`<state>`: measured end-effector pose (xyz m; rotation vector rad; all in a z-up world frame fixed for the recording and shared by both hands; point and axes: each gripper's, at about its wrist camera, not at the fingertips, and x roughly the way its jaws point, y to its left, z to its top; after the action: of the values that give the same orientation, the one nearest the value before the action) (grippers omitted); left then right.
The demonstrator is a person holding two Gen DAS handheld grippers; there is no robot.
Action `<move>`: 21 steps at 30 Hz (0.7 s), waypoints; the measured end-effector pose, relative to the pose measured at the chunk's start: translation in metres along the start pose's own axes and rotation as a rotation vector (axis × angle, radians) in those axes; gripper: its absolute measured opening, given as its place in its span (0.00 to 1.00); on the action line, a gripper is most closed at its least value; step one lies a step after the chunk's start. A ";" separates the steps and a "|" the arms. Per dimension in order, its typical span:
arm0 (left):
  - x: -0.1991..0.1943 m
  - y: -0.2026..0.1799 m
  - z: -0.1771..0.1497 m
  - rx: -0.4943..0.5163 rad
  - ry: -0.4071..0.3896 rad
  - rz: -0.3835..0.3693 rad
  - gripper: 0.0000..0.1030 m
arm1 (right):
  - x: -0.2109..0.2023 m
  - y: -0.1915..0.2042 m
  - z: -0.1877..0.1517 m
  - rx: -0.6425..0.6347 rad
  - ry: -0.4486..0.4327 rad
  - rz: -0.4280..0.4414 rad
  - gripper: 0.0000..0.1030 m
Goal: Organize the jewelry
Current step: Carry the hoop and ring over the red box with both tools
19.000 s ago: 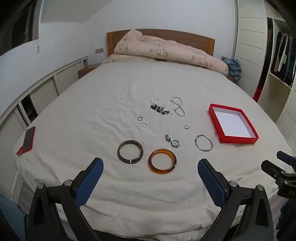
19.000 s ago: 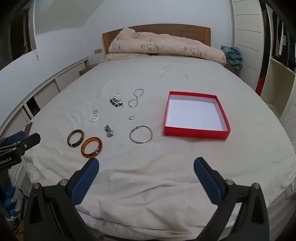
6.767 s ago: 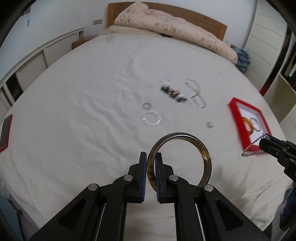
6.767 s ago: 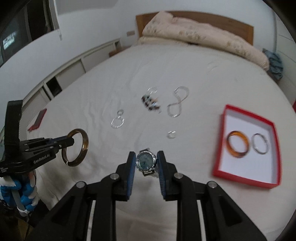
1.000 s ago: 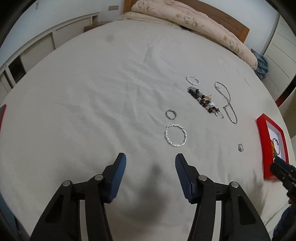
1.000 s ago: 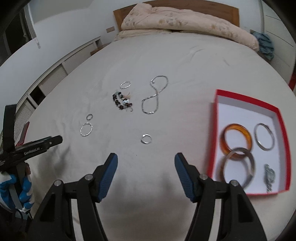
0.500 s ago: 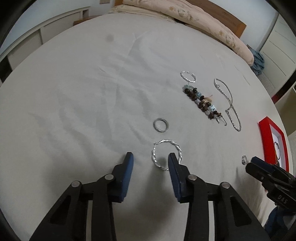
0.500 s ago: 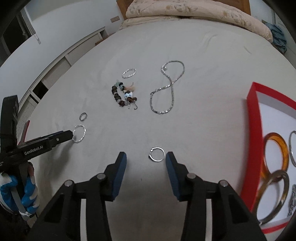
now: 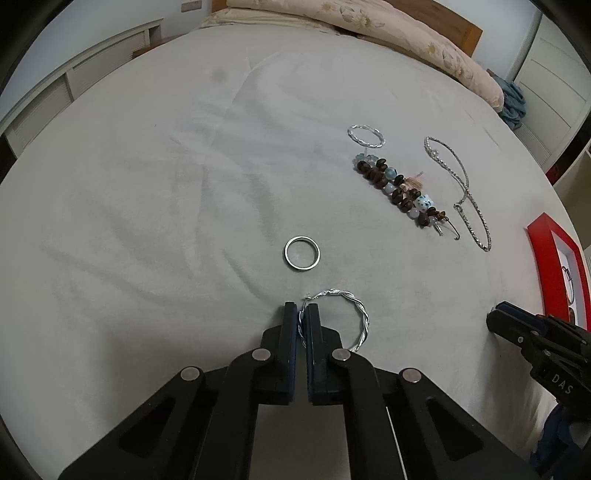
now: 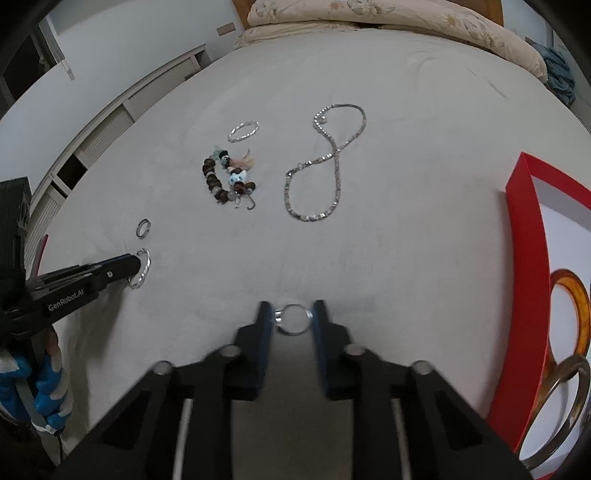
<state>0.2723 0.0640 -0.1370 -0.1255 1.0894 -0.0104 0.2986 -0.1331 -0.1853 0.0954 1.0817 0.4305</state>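
Note:
On the white bedsheet, my left gripper (image 9: 303, 311) is shut on the left edge of a twisted silver hoop (image 9: 363, 314). The right wrist view shows that grip from the side, left gripper (image 10: 133, 264) on the hoop (image 10: 144, 266). My right gripper (image 10: 291, 306) points down at the sheet and its jaws are closing. A small silver ring (image 10: 294, 334) lies flat between the pads, and both pads touch its sides. The red box (image 10: 524, 229) at the right holds an amber bangle (image 10: 576, 295) and a dark bangle (image 10: 561, 384).
Loose on the sheet are a plain silver ring (image 9: 302, 253), a brown bead bracelet (image 9: 399, 194), a silver chain necklace (image 9: 465, 192) and a second small twisted hoop (image 9: 365, 136). A rumpled duvet (image 9: 388, 22) lies at the headboard. Low cabinets line the left wall.
Both grippers came down onto the sheet and closed. The left one closed on the twisted hoop's edge. The right one closed in on the small ring.

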 end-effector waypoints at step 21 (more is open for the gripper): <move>-0.094 -0.033 -0.017 0.013 -0.115 -0.027 0.03 | -0.137 0.028 -0.023 -0.055 -0.186 -0.074 0.17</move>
<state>0.2152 0.0364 -0.0585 -0.1274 0.9729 -0.0341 0.2162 -0.1635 -0.0743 0.0459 0.8870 0.3770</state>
